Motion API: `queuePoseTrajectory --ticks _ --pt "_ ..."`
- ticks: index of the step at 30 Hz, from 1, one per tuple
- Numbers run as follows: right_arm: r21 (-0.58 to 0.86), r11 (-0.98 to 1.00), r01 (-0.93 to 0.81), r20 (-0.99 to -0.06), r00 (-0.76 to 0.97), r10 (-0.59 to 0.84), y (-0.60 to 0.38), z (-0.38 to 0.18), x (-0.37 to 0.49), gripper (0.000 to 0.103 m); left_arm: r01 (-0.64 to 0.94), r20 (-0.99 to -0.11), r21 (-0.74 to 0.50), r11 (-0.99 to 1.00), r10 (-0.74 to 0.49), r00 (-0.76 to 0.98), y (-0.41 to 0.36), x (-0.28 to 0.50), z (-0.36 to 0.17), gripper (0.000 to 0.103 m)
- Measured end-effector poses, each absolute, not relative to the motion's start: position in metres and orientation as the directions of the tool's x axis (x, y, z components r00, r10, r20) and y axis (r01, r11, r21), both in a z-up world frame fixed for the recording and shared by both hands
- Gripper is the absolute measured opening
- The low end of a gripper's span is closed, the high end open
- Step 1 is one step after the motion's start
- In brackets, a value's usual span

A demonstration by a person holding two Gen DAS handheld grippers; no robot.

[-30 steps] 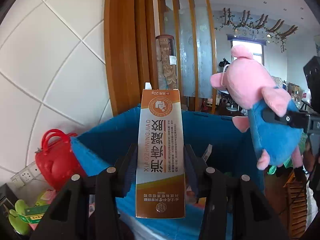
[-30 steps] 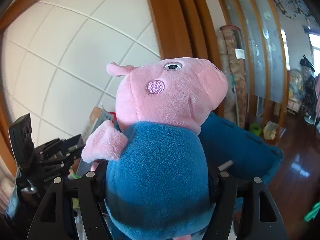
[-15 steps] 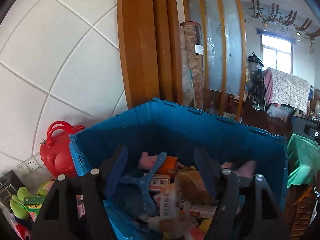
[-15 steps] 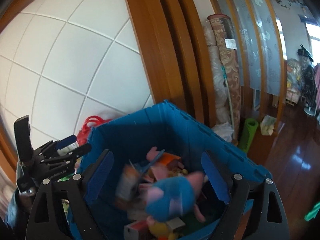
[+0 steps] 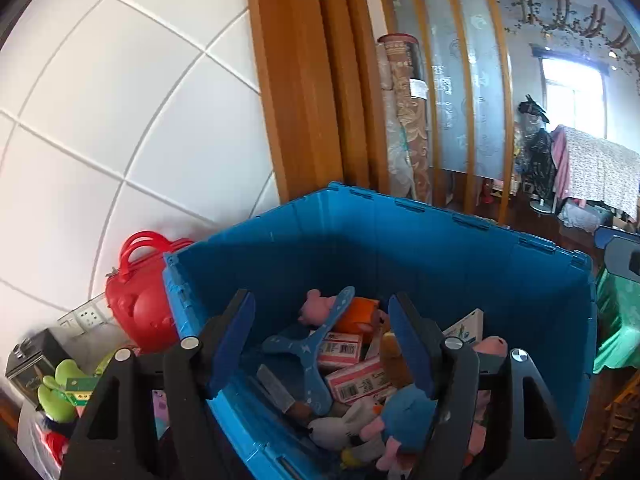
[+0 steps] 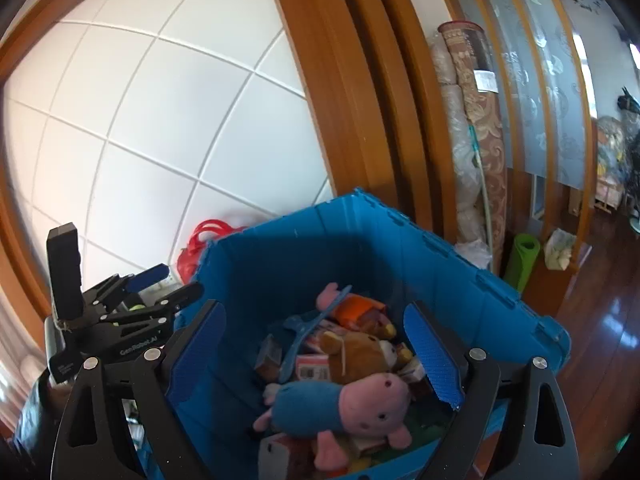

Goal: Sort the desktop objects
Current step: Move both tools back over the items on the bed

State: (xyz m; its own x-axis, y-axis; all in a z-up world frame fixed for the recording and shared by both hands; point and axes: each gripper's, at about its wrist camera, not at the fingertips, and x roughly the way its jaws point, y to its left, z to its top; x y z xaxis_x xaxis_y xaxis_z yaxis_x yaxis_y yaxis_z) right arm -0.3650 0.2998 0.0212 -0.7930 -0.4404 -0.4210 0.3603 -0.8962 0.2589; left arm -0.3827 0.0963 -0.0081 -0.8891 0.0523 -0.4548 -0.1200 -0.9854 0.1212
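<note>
One blue crate [image 6: 360,240] holds one pink pig plush [image 6: 340,404] in a blue shirt at 6 o'clock of its heap and one brown bear [image 6: 360,354] just above. Both left tongs [image 5: 322,344] and right tongs [image 6: 316,352] hang spread and empty, the right pair having just been widening. Only the left view shows the one red bag [image 5: 138,296] whole at 9 o'clock of the crate; only the right view shows the left tongs from outside.

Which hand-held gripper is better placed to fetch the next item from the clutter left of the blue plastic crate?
Left, probably. The left hand-held gripper is open and empty, nearer the green plush toy outside the blue plastic crate. The right hand-held gripper, also open, hangs over the crate.
</note>
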Motion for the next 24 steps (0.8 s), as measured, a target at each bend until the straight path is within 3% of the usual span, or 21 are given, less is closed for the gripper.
queuePoseTrajectory --ticks 14,24 --pt "0.256 -0.879 0.402 -0.400 -0.784 -0.474 0.267 0.028 -0.343 0.096 0.006 -0.394 0.136 -0.991 -0.059 -0.917 0.057 -0.347 -0.006 0.069" --pt "0.252 -0.826 0.504 -0.367 -0.740 -0.563 0.177 0.037 -0.294 0.100 0.256 -0.324 0.198 -0.946 -0.309 -0.894 -0.044 -0.269 -0.032 0.069"
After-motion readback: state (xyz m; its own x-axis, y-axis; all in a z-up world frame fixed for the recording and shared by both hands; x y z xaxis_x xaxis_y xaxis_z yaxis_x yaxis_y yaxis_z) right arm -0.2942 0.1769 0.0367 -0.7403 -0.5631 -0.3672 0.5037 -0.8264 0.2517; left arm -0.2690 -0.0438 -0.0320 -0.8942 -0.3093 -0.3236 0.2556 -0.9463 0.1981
